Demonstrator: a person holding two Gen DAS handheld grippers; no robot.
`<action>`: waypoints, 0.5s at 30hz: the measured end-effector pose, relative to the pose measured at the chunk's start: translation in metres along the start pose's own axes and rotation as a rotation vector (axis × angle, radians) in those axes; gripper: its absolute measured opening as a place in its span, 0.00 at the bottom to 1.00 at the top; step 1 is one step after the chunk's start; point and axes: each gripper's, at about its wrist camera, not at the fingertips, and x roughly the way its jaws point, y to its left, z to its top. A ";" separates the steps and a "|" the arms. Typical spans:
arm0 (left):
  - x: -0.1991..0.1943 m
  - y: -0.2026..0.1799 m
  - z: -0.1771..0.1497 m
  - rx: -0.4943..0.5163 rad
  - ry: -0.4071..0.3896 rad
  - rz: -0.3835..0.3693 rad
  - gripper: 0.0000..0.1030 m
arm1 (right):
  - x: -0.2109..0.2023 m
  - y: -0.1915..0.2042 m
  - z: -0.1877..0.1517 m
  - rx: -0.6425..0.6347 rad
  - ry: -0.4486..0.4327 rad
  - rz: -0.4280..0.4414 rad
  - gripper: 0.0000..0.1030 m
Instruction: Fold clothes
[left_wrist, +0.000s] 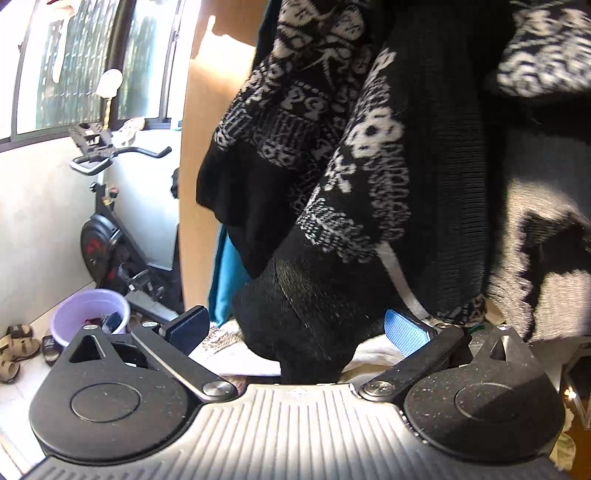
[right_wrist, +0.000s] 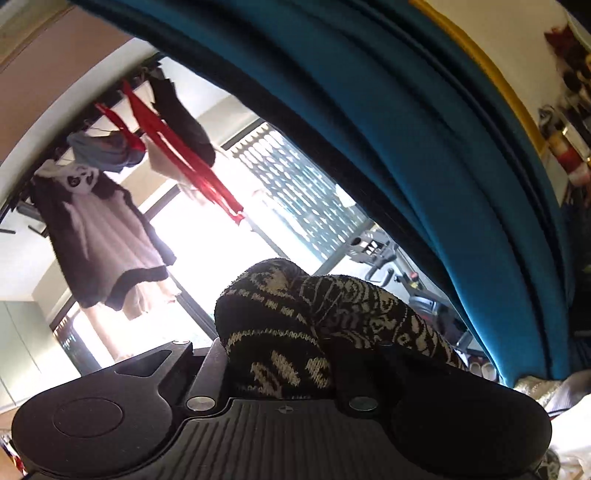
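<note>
A black knit sweater with a white pattern hangs in front of the left wrist camera and fills most of the view. Its black ribbed end droops between the fingers of my left gripper. Those fingers stand wide apart, and the blue pad on the right is clear of the cloth. In the right wrist view a bunched fold of the same sweater covers the fingertips of my right gripper, which is shut on it and held high and level.
An exercise bike, a purple basin and sandals stand on the floor at left by the window. A wooden panel rises behind the sweater. A teal curtain hangs close on the right. Laundry, including a panda garment, hangs overhead.
</note>
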 end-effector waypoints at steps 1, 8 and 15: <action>0.003 -0.006 0.001 0.007 -0.008 -0.033 1.00 | -0.009 0.008 0.001 -0.012 -0.005 -0.001 0.11; 0.014 -0.074 0.007 0.114 -0.064 -0.125 1.00 | -0.085 0.067 -0.015 -0.088 -0.069 -0.036 0.11; -0.009 -0.144 0.004 0.085 -0.148 -0.179 0.91 | -0.195 0.116 -0.034 -0.163 -0.176 -0.033 0.11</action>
